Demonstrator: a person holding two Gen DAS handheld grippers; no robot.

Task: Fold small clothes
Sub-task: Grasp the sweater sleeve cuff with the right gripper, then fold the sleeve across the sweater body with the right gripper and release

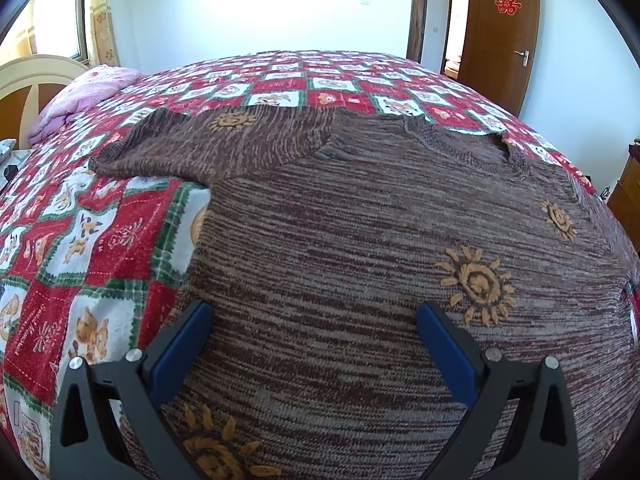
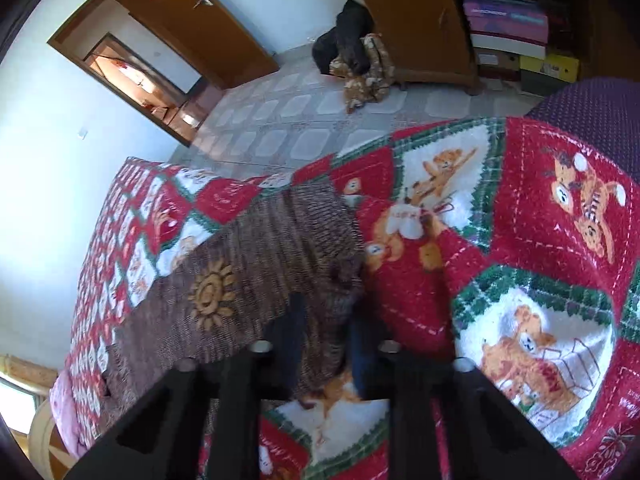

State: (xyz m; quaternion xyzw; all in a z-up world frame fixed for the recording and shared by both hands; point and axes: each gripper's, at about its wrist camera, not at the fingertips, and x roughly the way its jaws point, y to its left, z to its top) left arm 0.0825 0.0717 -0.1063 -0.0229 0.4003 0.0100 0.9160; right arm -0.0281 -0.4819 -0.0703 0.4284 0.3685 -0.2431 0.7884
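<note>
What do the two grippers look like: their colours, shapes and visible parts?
The left gripper has two black angular plastic fingers with triangular cut-outs, silver round bolt heads and blue pads on the inner faces. The right gripper has the same black build and silver bolts; its pads look dark blue, blurred. No cables, markings or sleeves show.

Open bedspread (image 1: 92, 248) is found to the left of the brown sweater (image 1: 340, 248), and the space above the bed is unobstructed as far as the far wall. The far-left corner is taken up by a pink pillow (image 1: 80, 96) against the headboard (image 1: 28, 80). Past the bed's right edge, bare tiled floor (image 2: 280, 120) is seen, bounded by a wooden cabinet (image 2: 420, 20) with a heap of dark and tan fabric (image 2: 356, 60) at its foot.
</note>
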